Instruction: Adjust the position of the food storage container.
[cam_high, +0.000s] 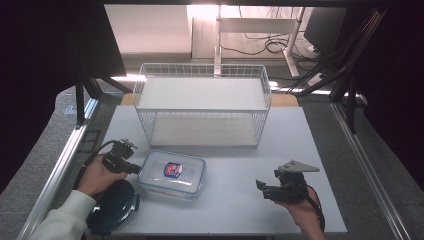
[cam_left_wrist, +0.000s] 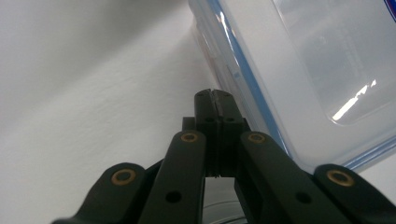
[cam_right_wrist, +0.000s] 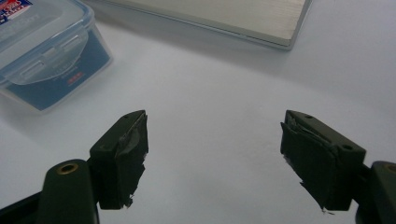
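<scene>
Lidded food box (cam_high: 172, 173) near tabletop's front-left, long axis left-right; left hand-held gripper (cam_high: 134, 169) clenched empty, just beside its left end, nearer; right hand-held gripper (cam_high: 263, 189) released, well apart.

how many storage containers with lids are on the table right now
2: a clear rectangular container in front of the wire basket, and a dark blue round one at the near-left corner, partly under the left hand.

Clear container (cam_high: 172, 173) w/ blue seal, red-blue label; dark blue lid (cam_high: 114, 205); white wire basket (cam_high: 202, 104); white table (cam_high: 240, 200).
</scene>
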